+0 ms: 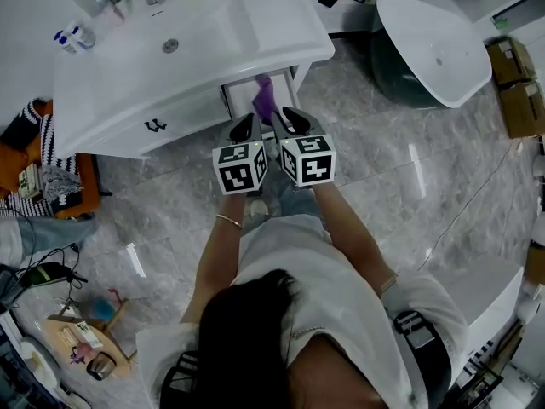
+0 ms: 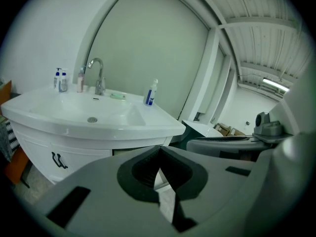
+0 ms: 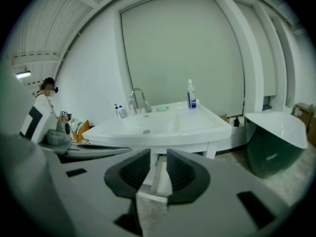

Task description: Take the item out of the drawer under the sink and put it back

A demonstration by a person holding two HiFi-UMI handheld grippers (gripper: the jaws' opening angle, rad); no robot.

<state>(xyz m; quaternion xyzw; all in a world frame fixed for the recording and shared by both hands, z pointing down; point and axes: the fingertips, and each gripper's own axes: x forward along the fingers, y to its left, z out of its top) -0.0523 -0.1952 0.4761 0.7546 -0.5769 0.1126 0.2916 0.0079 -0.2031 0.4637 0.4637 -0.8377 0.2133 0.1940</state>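
You stand at the sink [image 1: 213, 32] with both claws poised over the open drawer [image 1: 228, 100], where the purple item [image 1: 264, 99] sits untouched. The risk, as it looks: the right gripper [image 3: 158, 158], its jaws only a narrow slit apart and empty, could shove the item deeper instead of straddling it. It could also clip the drawer's wall, with the left gripper [image 2: 159, 151] crowding just beside it. The left's jaws meet at the tips, holding nothing.
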